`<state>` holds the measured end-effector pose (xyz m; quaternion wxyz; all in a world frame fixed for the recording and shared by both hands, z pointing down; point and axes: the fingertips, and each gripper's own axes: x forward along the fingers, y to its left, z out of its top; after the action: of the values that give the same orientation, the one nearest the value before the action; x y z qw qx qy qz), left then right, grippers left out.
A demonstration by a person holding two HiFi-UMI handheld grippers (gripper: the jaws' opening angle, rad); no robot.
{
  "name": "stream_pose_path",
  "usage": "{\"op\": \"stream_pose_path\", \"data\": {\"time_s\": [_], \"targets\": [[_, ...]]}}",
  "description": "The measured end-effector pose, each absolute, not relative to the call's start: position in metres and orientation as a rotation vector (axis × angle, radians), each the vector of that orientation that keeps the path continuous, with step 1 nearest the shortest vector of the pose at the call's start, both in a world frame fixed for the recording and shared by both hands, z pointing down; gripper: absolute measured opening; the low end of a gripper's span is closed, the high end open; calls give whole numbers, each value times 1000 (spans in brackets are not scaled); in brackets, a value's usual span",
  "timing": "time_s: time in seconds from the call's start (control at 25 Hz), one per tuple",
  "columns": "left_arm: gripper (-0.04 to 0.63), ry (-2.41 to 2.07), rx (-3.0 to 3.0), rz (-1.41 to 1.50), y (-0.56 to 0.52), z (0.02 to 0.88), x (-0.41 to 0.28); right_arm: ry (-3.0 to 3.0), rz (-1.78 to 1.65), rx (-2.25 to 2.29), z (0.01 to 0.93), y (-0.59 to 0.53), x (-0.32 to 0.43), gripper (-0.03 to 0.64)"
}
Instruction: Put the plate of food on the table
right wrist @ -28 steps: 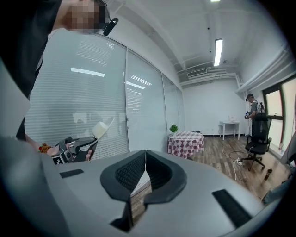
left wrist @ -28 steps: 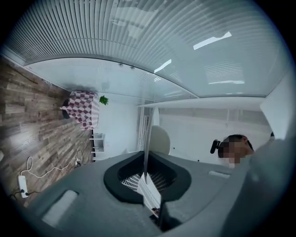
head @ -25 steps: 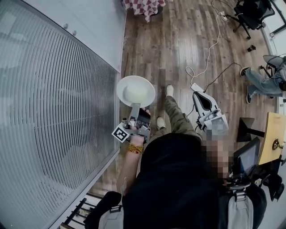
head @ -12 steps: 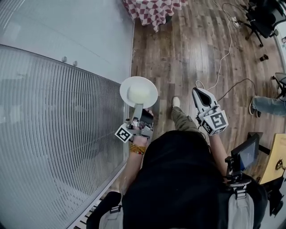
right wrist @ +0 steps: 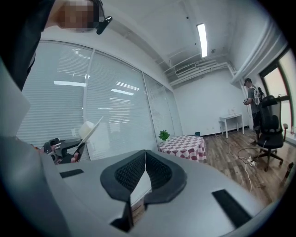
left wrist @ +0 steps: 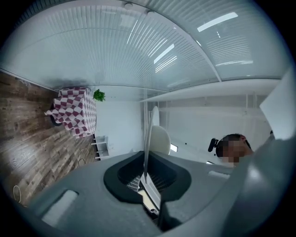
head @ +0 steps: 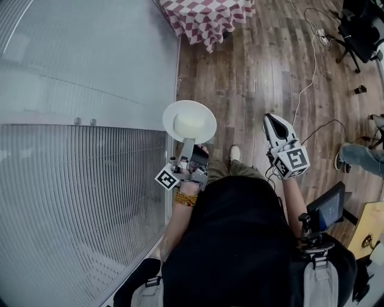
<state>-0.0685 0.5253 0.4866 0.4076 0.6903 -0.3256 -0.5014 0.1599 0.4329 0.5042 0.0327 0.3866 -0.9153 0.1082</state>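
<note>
Left tool was clamped tight on the near rim of the white plate, holding it face-up out in front over the wooden floor, probably so the pale food would not slide off. Right tool was closed on nothing, seemingly kept clear. The checkered table stood well ahead, the plate not yet there.

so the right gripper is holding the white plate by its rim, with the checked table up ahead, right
No, it is the left gripper that holds the white plate by its rim; the right gripper is shut on nothing. The head view shows it, with the checked table up ahead.
</note>
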Motion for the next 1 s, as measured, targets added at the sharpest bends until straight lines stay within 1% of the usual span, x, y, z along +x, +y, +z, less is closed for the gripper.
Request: {"op": "stream_pose_path", "data": {"time_s": [0.4, 0.68, 0.8, 1.0], "targets": [[15, -843, 1735, -1190, 422, 511, -79, -2786, 358, 1151, 532, 359, 143, 12], [15, -792, 1692, -1220, 305, 521, -101, -2748, 357, 1189, 527, 261, 124, 12], [15, -781, 1702, -1195, 252, 516, -110, -2725, 258, 1145, 514, 214, 102, 11], [15, -736, 1729, -1142, 161, 501, -132, -2733, 122, 1037, 483, 130, 45, 11]]}}
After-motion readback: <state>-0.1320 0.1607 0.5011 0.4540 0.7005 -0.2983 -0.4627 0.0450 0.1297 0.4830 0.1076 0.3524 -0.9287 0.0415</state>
